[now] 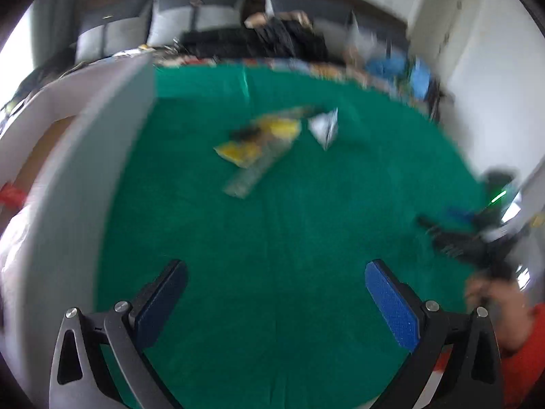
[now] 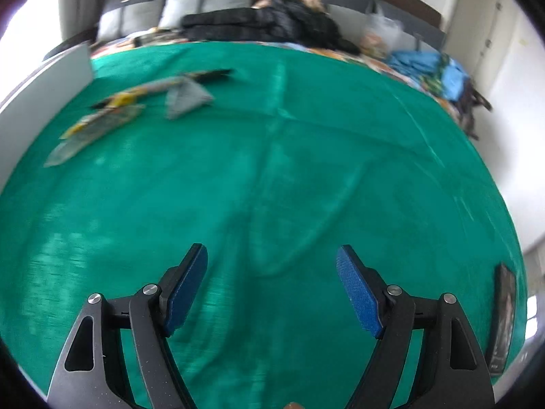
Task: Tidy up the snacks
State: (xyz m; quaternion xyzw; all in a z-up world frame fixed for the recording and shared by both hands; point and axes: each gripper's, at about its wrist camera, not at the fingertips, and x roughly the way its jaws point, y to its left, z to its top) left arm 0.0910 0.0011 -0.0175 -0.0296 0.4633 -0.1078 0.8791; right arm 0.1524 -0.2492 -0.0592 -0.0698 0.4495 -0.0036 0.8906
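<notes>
A green cloth [image 2: 272, 170] covers the work surface and fills most of both wrist views. In the left wrist view the left gripper [image 1: 276, 276] hangs over bare cloth with its blue-padded fingers [image 1: 391, 303] spread wide and nothing between them. The snack packets [image 1: 259, 143], a blurred heap of yellow, clear and silver wrappers, lie on the cloth at twelve o'clock from it, well apart. A white box [image 1: 112, 156] stands at nine o'clock, something red inside. The right gripper [image 2: 272, 284] also stands open and empty; the packets lie at ten o'clock from it. Beyond the cloth sit a grey sofa [image 2: 204, 0], dark clothing [image 2: 265, 24], blue fabric [image 2: 425, 64] and white walls [image 2: 517, 78].
</notes>
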